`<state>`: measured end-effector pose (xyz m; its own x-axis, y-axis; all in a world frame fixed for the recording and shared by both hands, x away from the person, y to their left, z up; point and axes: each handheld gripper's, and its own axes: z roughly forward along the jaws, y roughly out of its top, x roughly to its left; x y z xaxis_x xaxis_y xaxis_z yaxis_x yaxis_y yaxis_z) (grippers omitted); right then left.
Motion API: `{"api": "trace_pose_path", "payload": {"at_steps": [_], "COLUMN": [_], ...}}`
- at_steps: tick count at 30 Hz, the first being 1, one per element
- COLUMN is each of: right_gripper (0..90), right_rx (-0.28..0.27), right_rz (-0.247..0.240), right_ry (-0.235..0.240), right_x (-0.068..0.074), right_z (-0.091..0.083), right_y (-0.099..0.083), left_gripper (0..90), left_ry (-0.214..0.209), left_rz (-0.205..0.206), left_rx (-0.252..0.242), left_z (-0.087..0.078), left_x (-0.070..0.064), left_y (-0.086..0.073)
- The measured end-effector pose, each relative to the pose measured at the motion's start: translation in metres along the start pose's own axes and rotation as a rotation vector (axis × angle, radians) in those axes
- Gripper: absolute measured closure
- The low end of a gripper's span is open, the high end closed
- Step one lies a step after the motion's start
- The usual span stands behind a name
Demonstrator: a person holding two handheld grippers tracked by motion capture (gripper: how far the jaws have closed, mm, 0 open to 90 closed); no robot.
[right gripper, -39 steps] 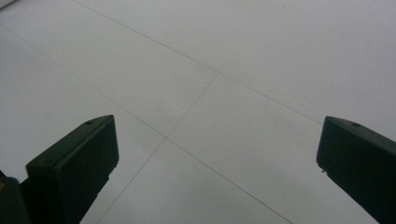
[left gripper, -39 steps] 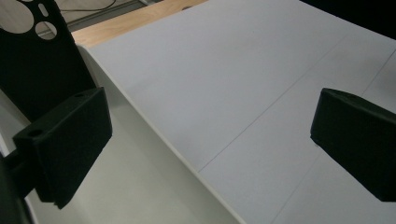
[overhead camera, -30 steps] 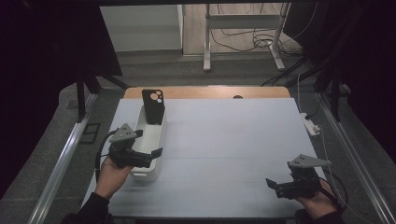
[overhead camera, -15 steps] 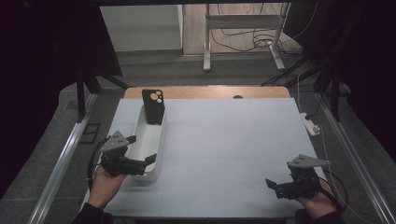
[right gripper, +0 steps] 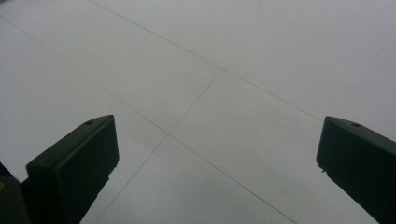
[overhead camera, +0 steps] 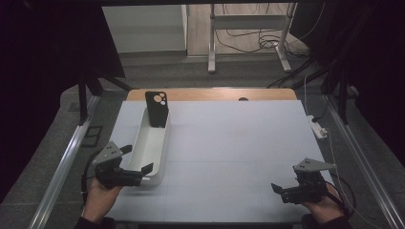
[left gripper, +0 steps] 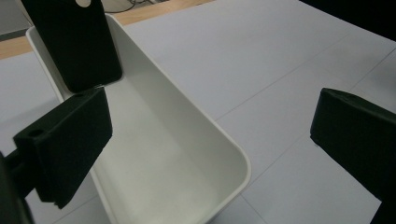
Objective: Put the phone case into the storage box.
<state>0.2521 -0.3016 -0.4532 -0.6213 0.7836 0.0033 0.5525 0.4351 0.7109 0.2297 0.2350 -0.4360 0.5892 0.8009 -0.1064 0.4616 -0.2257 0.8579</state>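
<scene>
Phone case (overhead camera: 156, 108), black, standing upright against the far end wall of white bin (overhead camera: 149, 145) at the left part of table (overhead camera: 239, 143). Probably light, a bit flexible, smooth and slippery; best pinched across the upper edges, not squeezed hard. Bin likely thin rigid plastic, easy to slide. Left gripper (overhead camera: 141, 168) released, jaws wide at the near bin corner. Right gripper (overhead camera: 279, 190) also spread open, resting over bare table.

you're looking at a long white tray (overhead camera: 152, 143) lying lengthwise at the table's left, with a black phone case (overhead camera: 157, 108) leaning upright at its far end.
</scene>
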Motion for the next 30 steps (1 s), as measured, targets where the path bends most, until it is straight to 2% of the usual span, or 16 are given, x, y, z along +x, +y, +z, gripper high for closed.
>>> {"api": "trace_pose_path", "payload": {"at_steps": [13, 30], "right_gripper": [0.0, 0.0], "right_rx": [0.004, 0.007], "right_rz": [-0.004, -0.006], "right_ry": [0.000, 0.001], "right_x": [0.000, 0.001], "right_z": [0.000, 0.000], "right_y": [0.000, 0.000], "left_gripper": [0.0, 0.0], "left_ry": [0.025, 0.035], "left_rz": [-0.010, -0.018], "left_rx": [0.001, 0.015], "left_z": [-0.014, -0.027], "left_x": [-0.003, -0.006], "left_y": [-0.014, -0.029]}}
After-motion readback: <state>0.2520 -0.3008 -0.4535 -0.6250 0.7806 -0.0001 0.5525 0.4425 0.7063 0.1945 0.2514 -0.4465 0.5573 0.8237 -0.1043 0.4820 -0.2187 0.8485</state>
